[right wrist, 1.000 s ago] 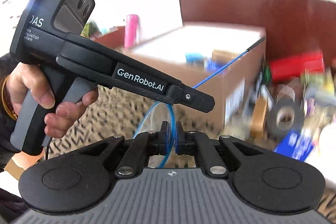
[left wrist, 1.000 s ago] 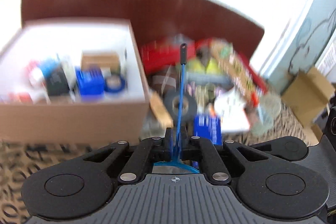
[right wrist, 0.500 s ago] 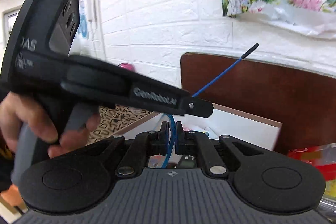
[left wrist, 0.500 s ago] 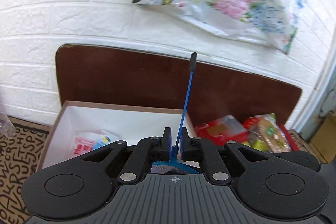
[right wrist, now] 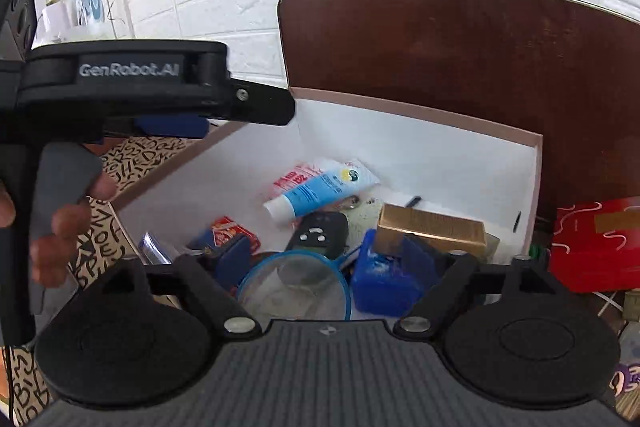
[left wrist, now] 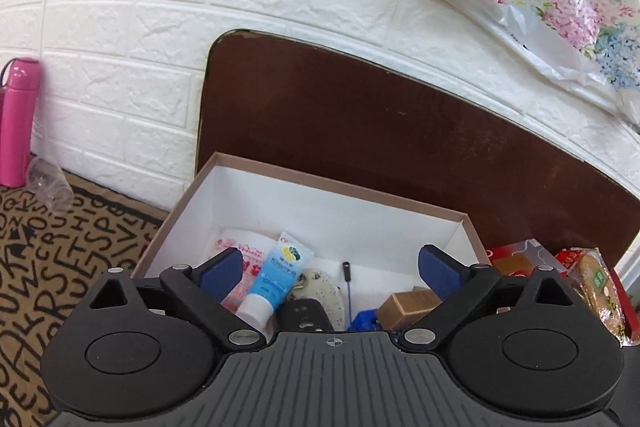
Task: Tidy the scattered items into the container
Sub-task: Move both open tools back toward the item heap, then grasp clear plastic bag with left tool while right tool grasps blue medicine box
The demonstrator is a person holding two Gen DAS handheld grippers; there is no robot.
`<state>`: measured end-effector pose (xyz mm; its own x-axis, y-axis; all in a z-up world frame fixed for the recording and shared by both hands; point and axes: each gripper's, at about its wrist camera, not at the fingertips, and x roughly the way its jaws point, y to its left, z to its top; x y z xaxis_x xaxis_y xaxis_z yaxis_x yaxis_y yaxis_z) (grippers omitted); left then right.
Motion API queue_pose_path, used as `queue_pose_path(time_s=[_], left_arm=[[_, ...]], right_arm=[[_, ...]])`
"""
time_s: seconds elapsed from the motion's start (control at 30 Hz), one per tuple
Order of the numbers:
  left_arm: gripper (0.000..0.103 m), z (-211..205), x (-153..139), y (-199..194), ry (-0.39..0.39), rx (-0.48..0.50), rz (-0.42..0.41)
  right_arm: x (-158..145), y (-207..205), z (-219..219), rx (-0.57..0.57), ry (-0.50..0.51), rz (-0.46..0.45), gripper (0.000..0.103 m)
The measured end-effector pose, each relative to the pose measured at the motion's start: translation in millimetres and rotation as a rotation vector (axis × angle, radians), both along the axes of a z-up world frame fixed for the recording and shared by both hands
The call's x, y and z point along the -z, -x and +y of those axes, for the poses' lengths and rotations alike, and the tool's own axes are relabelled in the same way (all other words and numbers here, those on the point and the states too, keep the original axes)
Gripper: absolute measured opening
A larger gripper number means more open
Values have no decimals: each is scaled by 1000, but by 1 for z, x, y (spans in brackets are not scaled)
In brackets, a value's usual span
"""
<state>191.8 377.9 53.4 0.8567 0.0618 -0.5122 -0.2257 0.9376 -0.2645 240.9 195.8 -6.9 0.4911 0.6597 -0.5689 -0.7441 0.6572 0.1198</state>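
Note:
A cardboard box [left wrist: 340, 187] [right wrist: 420, 115] with a white inside holds a blue-and-white tube [right wrist: 320, 187], a black key fob [right wrist: 318, 235], a gold carton [right wrist: 432, 227] and a blue box [right wrist: 384, 279]. A blue-rimmed round lens [right wrist: 294, 283] lies on these items, its thin blue handle [left wrist: 349, 291] pointing to the far wall. My left gripper [left wrist: 332, 273] and right gripper [right wrist: 326, 259] hover over the box, jaws opening wide. The lens lies below and between the right fingers, and no pad touches it. A hand [right wrist: 68, 223] holds the left tool's black body [right wrist: 128, 83].
A brown board [left wrist: 400, 119] leans on the white brick wall behind the box. Red packets [right wrist: 596, 239] and snack packs [left wrist: 600, 287] lie to the right. A pink bottle [left wrist: 18, 119] and a crumpled clear cup [left wrist: 50, 183] stand left on the lettered mat [left wrist: 60, 259].
Both grippers carried the blue lens from the pile on the right to above the box, then opened. The lens dropped out of both grips and now lies in the box.

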Motion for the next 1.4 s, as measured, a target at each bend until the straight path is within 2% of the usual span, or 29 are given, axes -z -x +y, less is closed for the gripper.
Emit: queue_pose_path(time_s=[0.07, 0.13, 0.37, 0.5, 0.7, 0.8, 0.97, 1.13, 1.27, 1.4], left_arm=[[101, -8, 1, 3, -11, 11, 7], [102, -16, 1, 7, -27, 30, 8], [103, -50, -12, 25, -57, 78, -8], [103, -76, -19, 44, -68, 131, -26], [103, -121, -22, 75, 1, 169, -47], [103, -150, -18, 89, 8, 205, -68], [103, -197, 6, 115, -3, 236, -79], [103, -220, 57, 137, 40, 214, -35], [103, -222, 102, 137, 72, 168, 70], [99, -221, 124, 125, 89, 186, 125]], right_arm=[[-5, 3, -2, 6, 3, -11, 94], [-12, 7, -7, 18, -6, -20, 100], [-42, 28, -30, 34, -31, -90, 102], [-56, 43, -52, 37, -87, -100, 103], [-69, 78, -97, 31, -101, -144, 103], [-66, 95, -123, 42, -107, -154, 103], [-44, 122, -168, 97, -108, -149, 103], [5, 151, -210, 232, -81, -148, 103], [53, 157, -233, 351, -73, -64, 102], [76, 148, -246, 415, -114, 29, 102]])
